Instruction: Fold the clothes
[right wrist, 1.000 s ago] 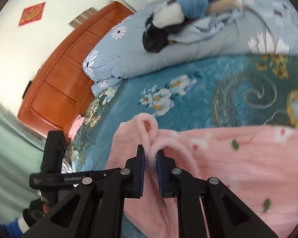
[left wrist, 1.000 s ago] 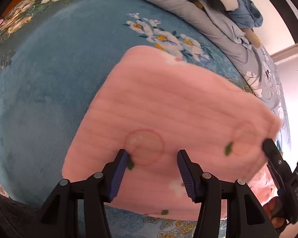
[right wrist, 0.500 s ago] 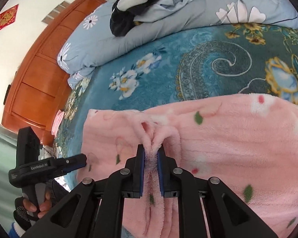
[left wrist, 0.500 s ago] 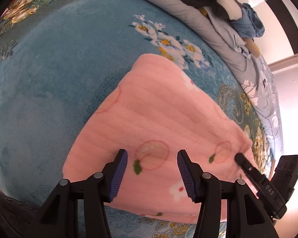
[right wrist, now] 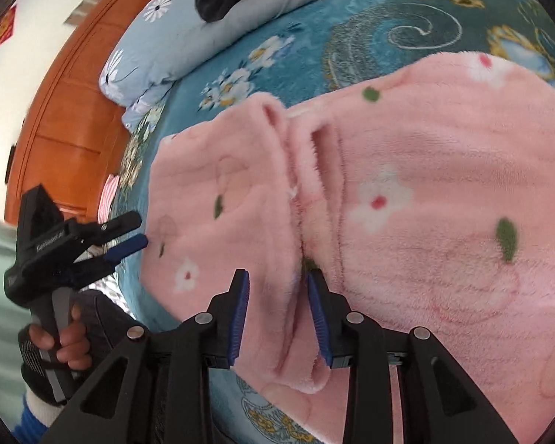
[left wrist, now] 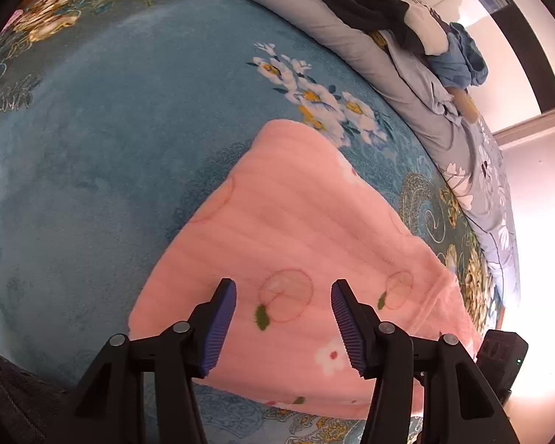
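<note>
A pink fleece garment [left wrist: 299, 236] with flower and leaf prints lies flat on the blue floral bedspread [left wrist: 92, 155]. My left gripper [left wrist: 283, 320] is open and empty just above its near edge. In the right wrist view the garment [right wrist: 407, 199] shows a raised fold running up its middle. My right gripper [right wrist: 277, 310] is open around the near end of that fold, pads apart from the cloth. The left gripper [right wrist: 129, 235] also shows there, held in a hand at the garment's left edge. The right gripper's body [left wrist: 501, 355] shows at the lower right of the left wrist view.
A grey-blue floral quilt [left wrist: 407, 74] with a pile of dark, white and blue clothes [left wrist: 396, 11] lies along the far side of the bed. An orange wooden headboard [right wrist: 66, 122] stands at the left in the right wrist view.
My right gripper has opened and let go of the pink fold it pinched. The garment has come down flat on the bed. My left gripper stayed open.
</note>
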`<state>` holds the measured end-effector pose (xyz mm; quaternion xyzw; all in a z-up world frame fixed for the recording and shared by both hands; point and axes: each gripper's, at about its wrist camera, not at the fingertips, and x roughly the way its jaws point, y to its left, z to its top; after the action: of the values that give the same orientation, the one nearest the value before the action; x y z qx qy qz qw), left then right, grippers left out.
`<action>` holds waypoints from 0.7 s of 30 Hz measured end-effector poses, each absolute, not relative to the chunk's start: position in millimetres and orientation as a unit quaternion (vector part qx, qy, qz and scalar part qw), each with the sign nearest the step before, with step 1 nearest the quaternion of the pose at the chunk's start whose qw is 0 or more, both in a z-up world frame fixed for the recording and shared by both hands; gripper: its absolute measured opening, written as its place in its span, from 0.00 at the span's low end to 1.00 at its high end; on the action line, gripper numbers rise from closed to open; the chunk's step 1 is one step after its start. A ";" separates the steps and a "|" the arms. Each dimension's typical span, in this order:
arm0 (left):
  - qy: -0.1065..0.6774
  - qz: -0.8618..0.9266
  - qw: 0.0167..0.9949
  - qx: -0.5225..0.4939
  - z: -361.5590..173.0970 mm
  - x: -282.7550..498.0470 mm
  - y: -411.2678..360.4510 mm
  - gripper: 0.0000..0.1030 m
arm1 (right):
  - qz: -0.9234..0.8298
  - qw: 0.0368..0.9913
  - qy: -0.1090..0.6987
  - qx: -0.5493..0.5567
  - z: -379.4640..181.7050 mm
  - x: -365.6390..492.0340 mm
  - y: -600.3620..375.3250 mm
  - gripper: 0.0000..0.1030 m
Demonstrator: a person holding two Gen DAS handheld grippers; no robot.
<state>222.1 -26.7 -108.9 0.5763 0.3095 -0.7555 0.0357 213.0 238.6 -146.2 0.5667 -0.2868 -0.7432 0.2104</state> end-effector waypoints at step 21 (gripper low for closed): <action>0.249 -0.723 -0.007 0.644 -127.6 204.6 9.1 0.57 | -0.726 0.095 -0.318 0.602 -160.7 243.1 270.0 0.06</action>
<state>204.6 9.1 -127.6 0.6441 0.2491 -0.7232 -0.0075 243.1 270.0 -160.7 0.6019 -0.3184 -0.7262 0.0946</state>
